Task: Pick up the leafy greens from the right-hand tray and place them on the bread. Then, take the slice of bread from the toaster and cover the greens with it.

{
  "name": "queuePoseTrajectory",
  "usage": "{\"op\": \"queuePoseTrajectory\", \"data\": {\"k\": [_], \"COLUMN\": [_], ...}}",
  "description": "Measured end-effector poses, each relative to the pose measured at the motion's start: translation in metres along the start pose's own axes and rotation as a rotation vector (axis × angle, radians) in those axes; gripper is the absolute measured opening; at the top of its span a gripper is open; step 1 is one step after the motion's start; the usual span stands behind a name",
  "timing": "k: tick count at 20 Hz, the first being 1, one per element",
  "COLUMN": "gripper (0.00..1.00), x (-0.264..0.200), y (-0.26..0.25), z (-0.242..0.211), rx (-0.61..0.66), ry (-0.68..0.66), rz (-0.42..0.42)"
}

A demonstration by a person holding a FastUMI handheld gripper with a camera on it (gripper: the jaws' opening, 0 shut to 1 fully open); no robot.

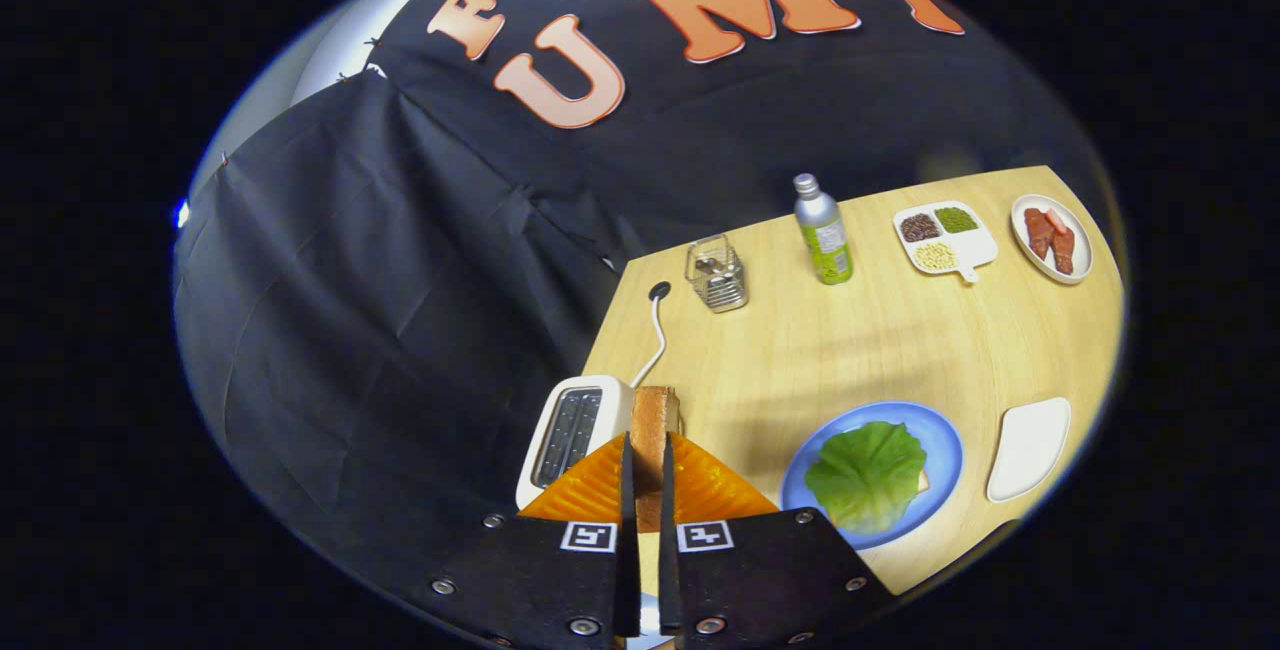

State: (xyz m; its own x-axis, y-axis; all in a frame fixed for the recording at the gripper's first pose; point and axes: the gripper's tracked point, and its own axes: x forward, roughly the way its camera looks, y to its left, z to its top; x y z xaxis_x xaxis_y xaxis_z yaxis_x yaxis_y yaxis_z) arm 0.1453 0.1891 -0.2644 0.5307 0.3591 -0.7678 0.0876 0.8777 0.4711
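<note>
Gripping a slice of bread [655,420] edge-on, the gripper [648,470] has its two orange fingers [590,490] pressed against the slice's flat sides, one on each face, with the brown crust standing up between and beyond the tips. The slice is upright and thin as seen from here, and it sits just beside the white toaster [572,430], whose open slots face up to the left of the fingers; whether the slice's lower edge touches the toaster or hangs clear of it cannot be told. The gripper points forward and down over the near edge of the wooden table [880,350], tilted so the table slopes across the view, and its black body with two square markers fills the space nearest the camera.

To the right of the fingers, near them, lies a blue plate [945,450] with the leafy greens [866,475] spread over it; a pale sliver of the bread under the greens [922,480] peeps out at the leaf's right edge. Just right of the plate is a white tray [1030,447].

A white cord [655,330] runs from the toaster toward the back of the table. Farther off, along the far side, stand a wire basket [717,275], a green-labelled bottle [822,230], a divided dish [945,238] holding dark, green and pale grains in separate compartments, and an oval plate [1052,238] with reddish pieces on it.
</note>
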Motion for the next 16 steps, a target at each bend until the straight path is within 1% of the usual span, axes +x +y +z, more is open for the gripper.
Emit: {"op": "queuePoseTrajectory", "data": {"k": [7,16], "gripper": [0.07,0.08], "x": [0.001,0.010], "y": [-0.069,-0.126], "z": [-0.016,-0.038], "rx": [0.066,0.150], "ry": [0.005,0.033], "rz": [0.025,0.055]}}
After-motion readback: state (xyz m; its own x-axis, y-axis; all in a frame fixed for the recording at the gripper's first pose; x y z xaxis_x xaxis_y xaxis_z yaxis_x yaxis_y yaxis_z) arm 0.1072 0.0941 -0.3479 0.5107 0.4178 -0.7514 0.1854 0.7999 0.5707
